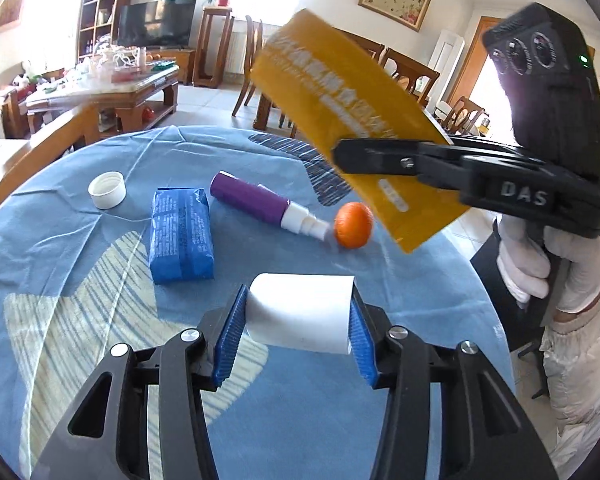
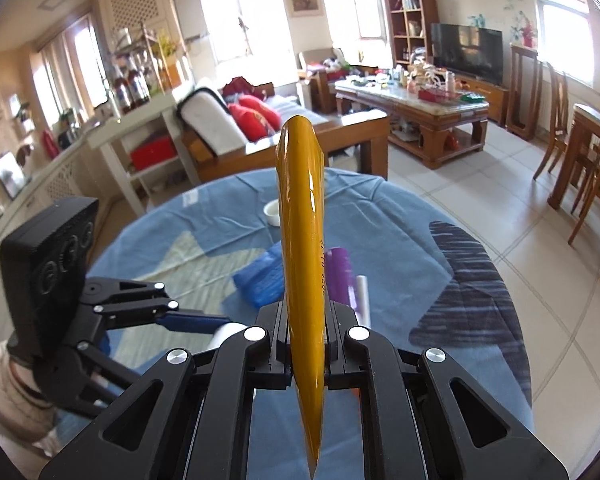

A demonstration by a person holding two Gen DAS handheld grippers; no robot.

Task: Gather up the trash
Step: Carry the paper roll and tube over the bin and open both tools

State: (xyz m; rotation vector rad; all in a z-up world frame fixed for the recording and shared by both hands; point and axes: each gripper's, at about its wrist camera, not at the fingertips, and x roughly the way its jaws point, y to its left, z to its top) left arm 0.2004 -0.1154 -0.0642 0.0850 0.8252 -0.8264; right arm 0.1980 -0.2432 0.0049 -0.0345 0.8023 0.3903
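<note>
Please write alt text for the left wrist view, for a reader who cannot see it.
The left gripper clamps a white cylinder above a blue tablecloth, while the right gripper lifts a yellow packet. On the cloth lie a blue pack, purple spray bottle, orange and white cap.

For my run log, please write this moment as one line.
left gripper: shut on white roll | right gripper: shut on yellow packet, above table | bin: not seen

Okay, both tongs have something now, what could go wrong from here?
The right tongs pinch the yellow packet only near one end, so it may swing or slip. The white roll in the left tongs looks soft and could crush or pop free.
</note>
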